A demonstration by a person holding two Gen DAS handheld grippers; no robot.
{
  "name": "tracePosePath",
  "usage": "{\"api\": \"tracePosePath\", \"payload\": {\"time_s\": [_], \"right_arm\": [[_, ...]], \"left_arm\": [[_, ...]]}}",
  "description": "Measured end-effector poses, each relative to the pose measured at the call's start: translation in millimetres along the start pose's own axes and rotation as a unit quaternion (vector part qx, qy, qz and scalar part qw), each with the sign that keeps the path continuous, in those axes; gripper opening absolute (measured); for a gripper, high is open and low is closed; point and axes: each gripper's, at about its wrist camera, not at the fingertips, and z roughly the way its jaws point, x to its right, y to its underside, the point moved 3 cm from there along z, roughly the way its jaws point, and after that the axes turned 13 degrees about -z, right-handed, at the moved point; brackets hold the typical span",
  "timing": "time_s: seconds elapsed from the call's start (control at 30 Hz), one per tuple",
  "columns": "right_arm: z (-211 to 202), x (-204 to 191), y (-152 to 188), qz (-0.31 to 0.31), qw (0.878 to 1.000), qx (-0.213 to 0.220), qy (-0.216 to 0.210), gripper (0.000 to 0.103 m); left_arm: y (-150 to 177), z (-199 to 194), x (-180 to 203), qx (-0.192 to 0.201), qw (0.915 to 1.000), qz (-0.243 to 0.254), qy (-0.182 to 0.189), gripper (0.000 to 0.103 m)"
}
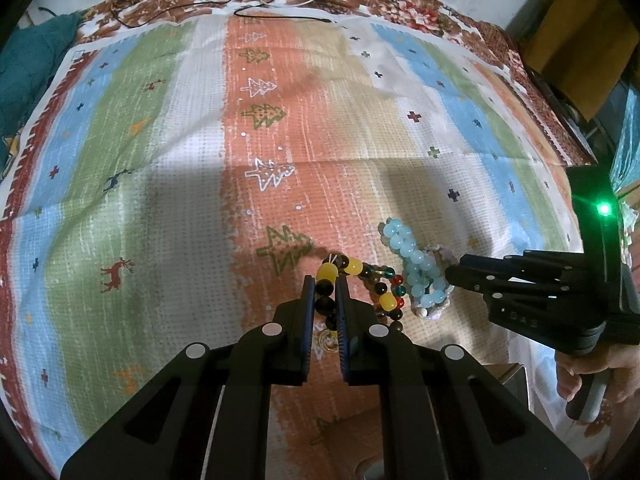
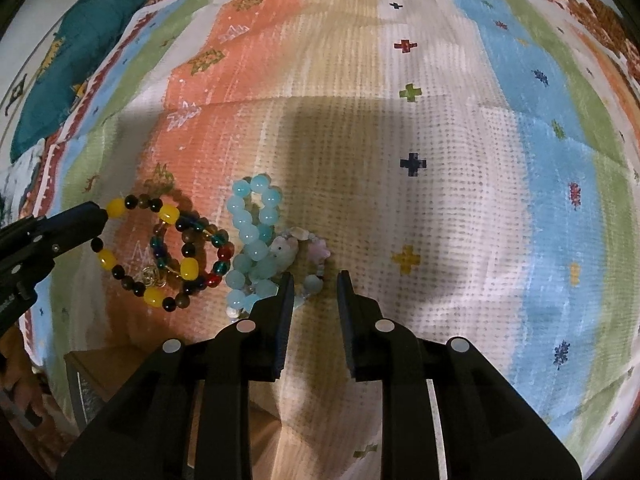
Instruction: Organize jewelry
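Now my left gripper [image 1: 325, 284] pinches the yellow-and-black bracelet [image 2: 154, 250], low centre-left on the bedspread [image 1: 168, 152]. I'd lift slowly so it clears the glass-bead bracelet [image 2: 218, 254]. My right gripper [image 2: 313, 280] hangs spread over the pale blue bracelet [image 2: 252, 236].

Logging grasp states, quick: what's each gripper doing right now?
Left gripper: shut on the yellow-and-black bead bracelet.
Right gripper: open, holding nothing.
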Motion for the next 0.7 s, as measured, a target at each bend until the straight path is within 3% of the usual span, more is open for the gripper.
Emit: {"api": "tracePosePath", "payload": {"time_s": [0.43,0.6,0.7], "right_arm": [[12.1,-1.0,-0.9,-0.012,1.0,-0.002,0.013,0.022],[13.5,5.2,-1.0,0.0,1.0,0.001,0.01,0.011],[11.6,6.7,-0.8,0.003,1.0,0.004,0.004,0.011]], "left_arm": [[2.7,1.4,3.7,-0.002,1.0,0.005,0.004,0.01],[2.8,-0.1,3.6,-0.001,1.0,0.004,0.005,0.01],[2.8,-2.1,3.8,0.0,1.0,0.004,0.007,0.01]]}}
